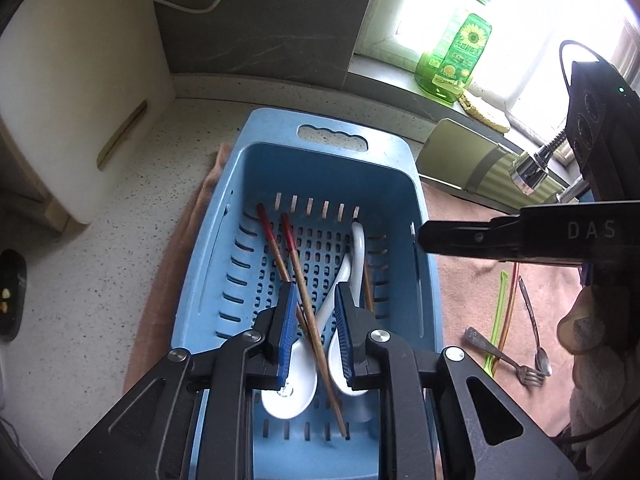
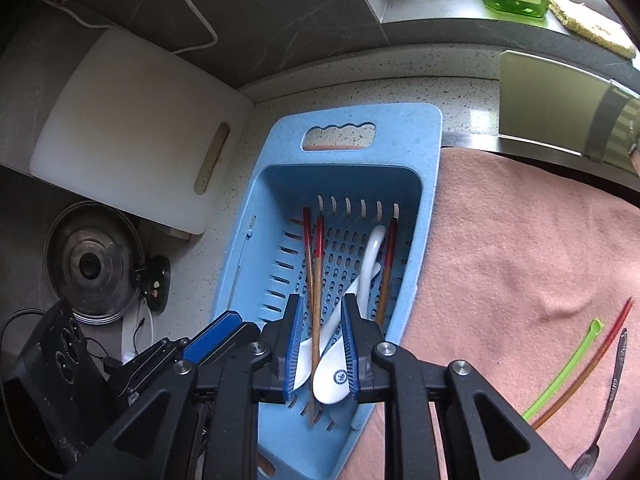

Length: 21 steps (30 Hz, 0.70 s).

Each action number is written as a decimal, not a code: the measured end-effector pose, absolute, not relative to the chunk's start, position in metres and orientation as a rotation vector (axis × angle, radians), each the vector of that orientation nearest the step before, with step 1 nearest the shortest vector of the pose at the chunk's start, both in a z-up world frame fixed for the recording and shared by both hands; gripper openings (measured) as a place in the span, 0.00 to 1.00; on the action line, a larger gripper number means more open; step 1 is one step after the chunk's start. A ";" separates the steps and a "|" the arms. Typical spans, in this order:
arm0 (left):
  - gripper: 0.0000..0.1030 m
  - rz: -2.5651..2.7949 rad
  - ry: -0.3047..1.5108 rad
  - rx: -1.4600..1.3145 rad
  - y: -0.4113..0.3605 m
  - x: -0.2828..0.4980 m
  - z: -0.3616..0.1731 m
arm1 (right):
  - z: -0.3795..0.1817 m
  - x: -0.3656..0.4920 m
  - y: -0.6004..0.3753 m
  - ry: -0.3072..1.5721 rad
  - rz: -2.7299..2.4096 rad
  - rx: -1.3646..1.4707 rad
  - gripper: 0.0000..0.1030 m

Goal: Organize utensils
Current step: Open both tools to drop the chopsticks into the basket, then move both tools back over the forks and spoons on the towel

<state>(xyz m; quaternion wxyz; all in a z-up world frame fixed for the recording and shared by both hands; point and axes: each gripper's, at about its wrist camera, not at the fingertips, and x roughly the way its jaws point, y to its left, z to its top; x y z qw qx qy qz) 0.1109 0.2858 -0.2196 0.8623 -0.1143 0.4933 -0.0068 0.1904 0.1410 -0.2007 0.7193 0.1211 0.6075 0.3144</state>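
Pointing the left tongs (image 1: 316,292) steeply down into the blue basket (image 1: 240,152), near end, black linkage arms spreading wide behind. Keeping the ribbed blue pads (image 1: 287,328) parted, gripping nothing, with one chopstick (image 1: 316,332) lying loose on the basket floor in line with the gap. Holding the right tongs (image 2: 323,304) just beside them over the same basket, tilting down much the same, pads likewise apart and pressing on nothing.

Resting inside the basket: three slim wooden chopsticks with glossy red far ends, two (image 2: 313,264) towards the left and one (image 2: 388,264) along the right wall, crossing two smooth white ceramic spoons (image 1: 288,388), one bearing a small round blue emblem. Showing matte speckled plastic, slotted walls, a perforated floor and a wavy handle cut-out at the far end.

Sitting partly on a soft, wrinkled pink cloth (image 2: 520,260) spread over the pale speckled worktop (image 1: 100,260). Lying on the cloth to the right: a metal fork (image 1: 500,354), a thin metal spoon (image 1: 534,320), a bright green stick (image 2: 560,368) and another red-tipped chopstick (image 2: 580,364). Leaning far left, a white plastic cutting board (image 2: 132,128).
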 end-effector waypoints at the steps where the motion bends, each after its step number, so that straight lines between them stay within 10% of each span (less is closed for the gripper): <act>1: 0.17 -0.015 1.031 -0.234 0.285 0.108 -0.218 | -0.198 0.189 0.137 1.332 0.693 0.268 0.17; 21: 0.17 -0.040 0.981 -0.164 0.217 0.060 -0.187 | -0.158 0.137 0.018 1.120 0.709 0.154 0.39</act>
